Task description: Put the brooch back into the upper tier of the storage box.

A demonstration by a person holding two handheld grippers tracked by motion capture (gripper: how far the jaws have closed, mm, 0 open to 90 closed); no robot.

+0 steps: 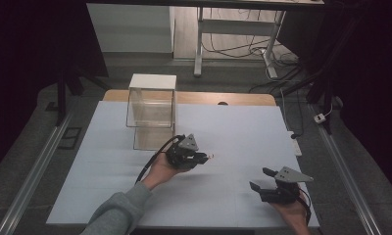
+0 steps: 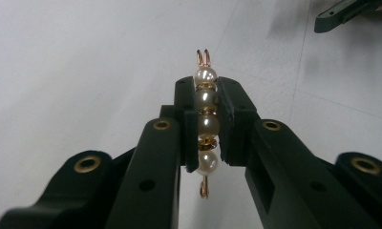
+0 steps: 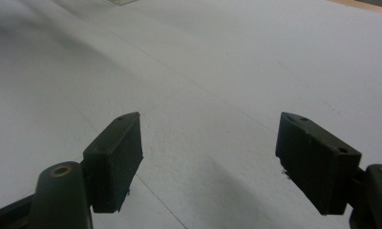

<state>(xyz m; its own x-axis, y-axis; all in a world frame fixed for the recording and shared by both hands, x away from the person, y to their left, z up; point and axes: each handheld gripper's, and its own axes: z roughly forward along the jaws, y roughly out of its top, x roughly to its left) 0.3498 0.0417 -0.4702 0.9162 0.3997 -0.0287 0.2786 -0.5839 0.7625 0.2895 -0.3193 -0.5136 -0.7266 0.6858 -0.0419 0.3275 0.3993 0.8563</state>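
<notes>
Nearest, at about five o'clock on the white tabletop (image 1: 233, 196), the right hand-held gripper (image 1: 264, 179) hovers with its jaws spread wide and nothing between them. Farther in, near the centre, the left hand-held gripper (image 1: 204, 157) is clamped on a pearl hairpin (image 2: 206, 123) — a row of cream, glossy pearls parted by small gold rings on a thin rose-gold wire, whose looped tip pokes out beyond the jaws toward three o'clock. The hairpin rides above the tabletop, pinched only across its round pearls; my guess is that these could roll or slide between the pads if the hand tilts or the squeeze eases, and the pin would drop. At twelve o'clock stands a clear box (image 1: 151, 105) with a white top, well apart.
</notes>
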